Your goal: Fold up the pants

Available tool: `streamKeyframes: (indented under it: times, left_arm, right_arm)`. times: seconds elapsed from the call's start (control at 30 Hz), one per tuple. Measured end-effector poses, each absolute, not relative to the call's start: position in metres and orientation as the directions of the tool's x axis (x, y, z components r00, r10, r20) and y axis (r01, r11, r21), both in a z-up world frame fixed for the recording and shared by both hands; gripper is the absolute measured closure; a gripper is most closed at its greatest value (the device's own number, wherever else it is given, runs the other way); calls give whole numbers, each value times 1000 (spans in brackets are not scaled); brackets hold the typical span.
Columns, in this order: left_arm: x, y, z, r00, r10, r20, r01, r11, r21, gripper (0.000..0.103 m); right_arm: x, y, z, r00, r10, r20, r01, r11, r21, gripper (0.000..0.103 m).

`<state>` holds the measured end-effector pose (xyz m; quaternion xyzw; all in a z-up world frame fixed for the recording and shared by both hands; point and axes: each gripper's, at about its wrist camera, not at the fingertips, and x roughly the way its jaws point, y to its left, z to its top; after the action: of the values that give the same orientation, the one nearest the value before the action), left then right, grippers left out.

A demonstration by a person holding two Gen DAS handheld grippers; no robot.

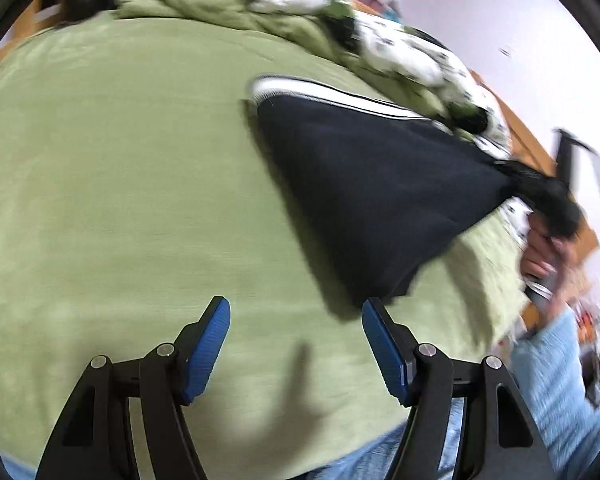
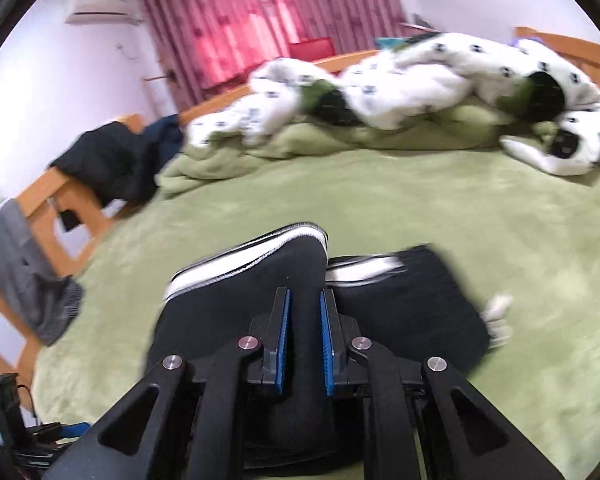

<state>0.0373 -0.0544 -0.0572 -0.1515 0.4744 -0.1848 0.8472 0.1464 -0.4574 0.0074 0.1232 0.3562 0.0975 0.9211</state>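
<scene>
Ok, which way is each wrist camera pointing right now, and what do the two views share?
Left wrist: sits behind the open left gripper, looking down across the green blanket at the dark pants; the person's right hand and blue sleeve show at the right edge.
Right wrist: sits behind the right gripper, shut on the pants, facing across the bed to the pink curtains.
Shared: the pants with their white stripe, the blanket, the spotted white duvet.

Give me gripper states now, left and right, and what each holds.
Left gripper: open, empty, above the green blanket.
Right gripper: closed on the dark pants, lifting a fold of them.
</scene>
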Motion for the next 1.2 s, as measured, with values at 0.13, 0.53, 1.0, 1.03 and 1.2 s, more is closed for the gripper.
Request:
streamKeyframes:
  times: [0.13,0.53,1.0,1.03,1.2]
  left_arm:
    - [39,-100,-53,461,-471,-752,282,881,-379,37]
    - [79,-156,-84,465,-323,-824,218,944,-248,39]
    - [47,-108,-73,408,-519,-751,284,854,-436,53]
    - [45,-99,-69,428,-522,-738,263,853,-450,47]
    - [77,-80,-45,520,-467,-715,184,879,-440,40]
  right_arm:
    - [159,-503,-31,689,160,-707,-11,978,211,95]
    - [137,-555,-77,651,193,-734,84,943,322,91]
    - [169,-535,-58,652,302,-696,-19,924,383,50]
    - [175,-532,-60,642,297,-707,-26,930,366,50]
    - [201,-511,-65,618,259,-742,-72,959,275,40]
